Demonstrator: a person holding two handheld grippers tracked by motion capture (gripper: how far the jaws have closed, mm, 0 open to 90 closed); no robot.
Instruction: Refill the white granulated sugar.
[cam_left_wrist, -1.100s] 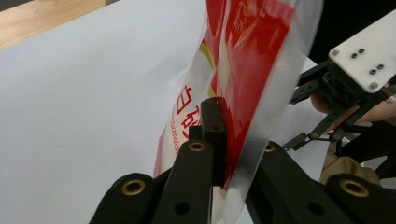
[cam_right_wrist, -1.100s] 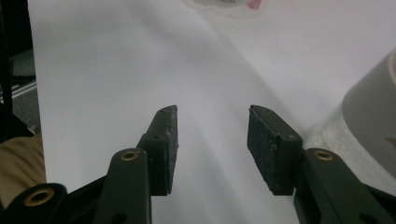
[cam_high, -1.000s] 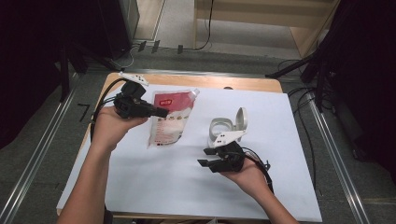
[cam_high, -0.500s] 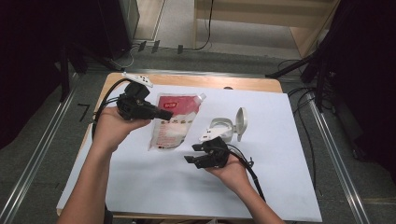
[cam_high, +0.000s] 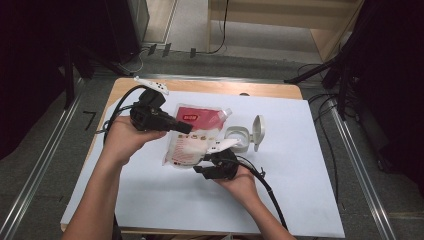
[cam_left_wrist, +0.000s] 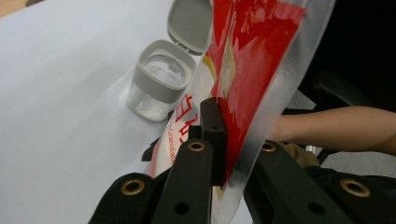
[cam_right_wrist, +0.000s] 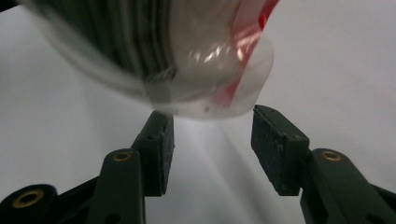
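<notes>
A red and clear pouch (cam_high: 192, 137) with white grains hangs tilted from my left gripper (cam_high: 186, 128), which is shut on its upper edge. In the left gripper view the pouch (cam_left_wrist: 252, 70) is pinched between the jaws of the left gripper (cam_left_wrist: 229, 137). My right gripper (cam_high: 200, 165) sits at the pouch's lower end. Its jaws have just been closing a little; in the right gripper view the pouch's bottom corner (cam_right_wrist: 205, 70) hangs just above the gap of the right gripper (cam_right_wrist: 212, 126), and the pads do not press on it. A small clear container (cam_high: 239, 139) with a grey flip lid stands open beside the pouch.
A white sheet (cam_high: 300, 190) covers most of the wooden table (cam_high: 270, 90). A small white device (cam_high: 151, 85) lies at the table's back left edge. Cables trail from both grippers. Metal rails run along both sides on the floor.
My right gripper has moved left and slightly down, from beside the container to the pouch's lower end. The left gripper has kept the pouch almost still.
</notes>
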